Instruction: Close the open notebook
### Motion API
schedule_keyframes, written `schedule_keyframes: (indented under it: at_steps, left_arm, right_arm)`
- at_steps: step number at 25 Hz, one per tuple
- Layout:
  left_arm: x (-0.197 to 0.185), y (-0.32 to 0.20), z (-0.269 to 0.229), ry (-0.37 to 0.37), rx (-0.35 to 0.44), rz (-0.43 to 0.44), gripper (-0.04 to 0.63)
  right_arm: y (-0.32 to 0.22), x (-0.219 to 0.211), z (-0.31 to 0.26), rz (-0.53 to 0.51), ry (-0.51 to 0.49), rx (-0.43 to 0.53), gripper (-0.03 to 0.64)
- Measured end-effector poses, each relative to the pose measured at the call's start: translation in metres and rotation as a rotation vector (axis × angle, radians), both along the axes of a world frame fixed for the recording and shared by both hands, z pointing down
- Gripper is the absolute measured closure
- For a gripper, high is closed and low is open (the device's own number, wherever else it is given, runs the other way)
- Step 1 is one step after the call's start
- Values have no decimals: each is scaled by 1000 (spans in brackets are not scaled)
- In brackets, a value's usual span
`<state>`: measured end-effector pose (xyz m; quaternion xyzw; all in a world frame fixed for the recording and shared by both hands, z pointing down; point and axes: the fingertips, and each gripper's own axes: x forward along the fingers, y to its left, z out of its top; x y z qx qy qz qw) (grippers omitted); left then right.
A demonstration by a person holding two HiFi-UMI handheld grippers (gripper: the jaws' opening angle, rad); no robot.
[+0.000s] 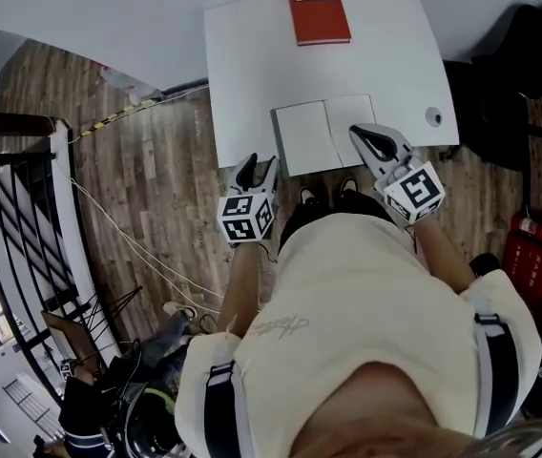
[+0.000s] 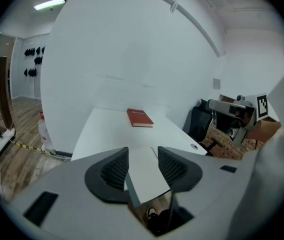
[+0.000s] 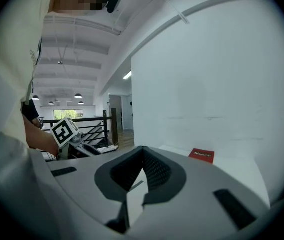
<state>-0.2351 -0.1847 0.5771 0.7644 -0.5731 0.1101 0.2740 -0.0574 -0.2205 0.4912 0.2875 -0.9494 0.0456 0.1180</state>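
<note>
The open notebook (image 1: pixel 323 134) lies flat with blank white pages at the near edge of the white table (image 1: pixel 252 74). My left gripper (image 1: pixel 257 166) hangs open just off the table's near edge, beside the notebook's left corner. In the left gripper view, the left gripper (image 2: pixel 142 158) frames the left page (image 2: pixel 144 176) between its parted jaws. My right gripper (image 1: pixel 363 135) rests over the lower right page, jaws together. In the right gripper view, the right gripper (image 3: pixel 142 154) has its tips touching, with a bit of white page (image 3: pixel 133 196) below them.
A shut red book (image 1: pixel 318 12) lies at the table's far edge. A round cable hole (image 1: pixel 433 116) sits near the right corner. A black chair (image 1: pixel 500 103) and a red extinguisher (image 1: pixel 529 251) stand to the right; a black railing (image 1: pixel 13 218) is at the left.
</note>
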Motion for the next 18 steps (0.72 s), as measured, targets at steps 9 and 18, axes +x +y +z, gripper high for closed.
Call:
schedule_keyframes:
  at_steps: [9,18]
  left_arm:
    - [11,2,73,56,-166,-19,397]
    - [21,11,139,130,-328,-11,396]
  right_arm:
    - [0,-3,30,-62,21,-85,609]
    - [1,1,55,-55,20,-148,609]
